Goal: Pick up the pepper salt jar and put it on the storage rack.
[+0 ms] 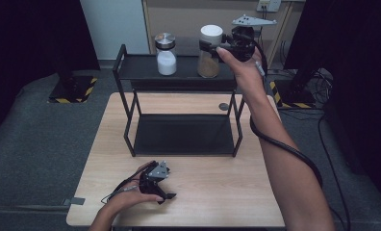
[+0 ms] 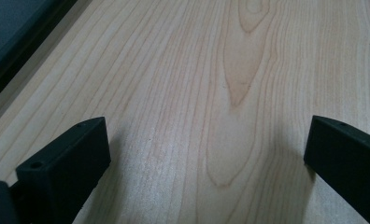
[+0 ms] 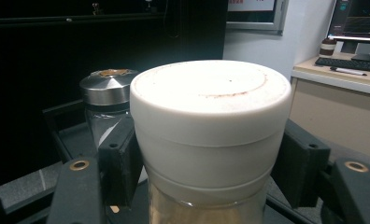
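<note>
A glass jar of brown powder with a white lid [image 1: 210,57] stands on the top shelf of a black metal rack [image 1: 143,67]. My right gripper [image 1: 209,46] is shut on that jar just under its white lid [image 3: 210,121], both pads pressed to its sides. Beside it stands a second jar with a steel lid [image 1: 166,54] holding white powder, which the right gripper view shows behind the white lid as the steel-lidded jar [image 3: 106,88]. My left gripper [image 1: 165,196] rests on the wooden table near the front edge, its jaws wide apart over bare wood [image 2: 206,116].
The rack's lower shelf [image 1: 181,134] is a dark empty panel on the wooden table [image 1: 212,183]. A small grey disc [image 1: 223,107] lies on the table behind the rack's right leg. Grey carpet surrounds the table; a desk with a keyboard [image 3: 356,63] stands beyond.
</note>
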Motion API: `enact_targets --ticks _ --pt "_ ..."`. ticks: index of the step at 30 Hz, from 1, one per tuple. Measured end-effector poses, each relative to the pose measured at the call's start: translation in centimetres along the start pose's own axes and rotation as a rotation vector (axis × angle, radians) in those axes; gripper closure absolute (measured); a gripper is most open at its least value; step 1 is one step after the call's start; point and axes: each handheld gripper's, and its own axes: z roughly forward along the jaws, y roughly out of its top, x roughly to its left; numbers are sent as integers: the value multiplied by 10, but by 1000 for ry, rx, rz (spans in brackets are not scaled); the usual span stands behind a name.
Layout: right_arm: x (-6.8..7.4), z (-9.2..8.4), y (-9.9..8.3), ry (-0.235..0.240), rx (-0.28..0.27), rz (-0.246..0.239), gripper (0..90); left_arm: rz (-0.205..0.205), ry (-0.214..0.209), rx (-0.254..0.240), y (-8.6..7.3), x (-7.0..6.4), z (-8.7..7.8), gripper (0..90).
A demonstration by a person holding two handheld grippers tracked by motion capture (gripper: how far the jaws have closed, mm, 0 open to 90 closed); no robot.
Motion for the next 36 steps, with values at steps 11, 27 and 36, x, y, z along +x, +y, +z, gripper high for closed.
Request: enact_targets --ticks 11,27,36 --pt "-1 -1 -1 8 -1 7 333 0 0 0 0 0 0 0" --pt "8 -11 6 -29 15 -19 113 0 0 0 0 0 0 0" --pt "16 -32 4 -55 16 -39 67 0 0 0 0 0 0 0"
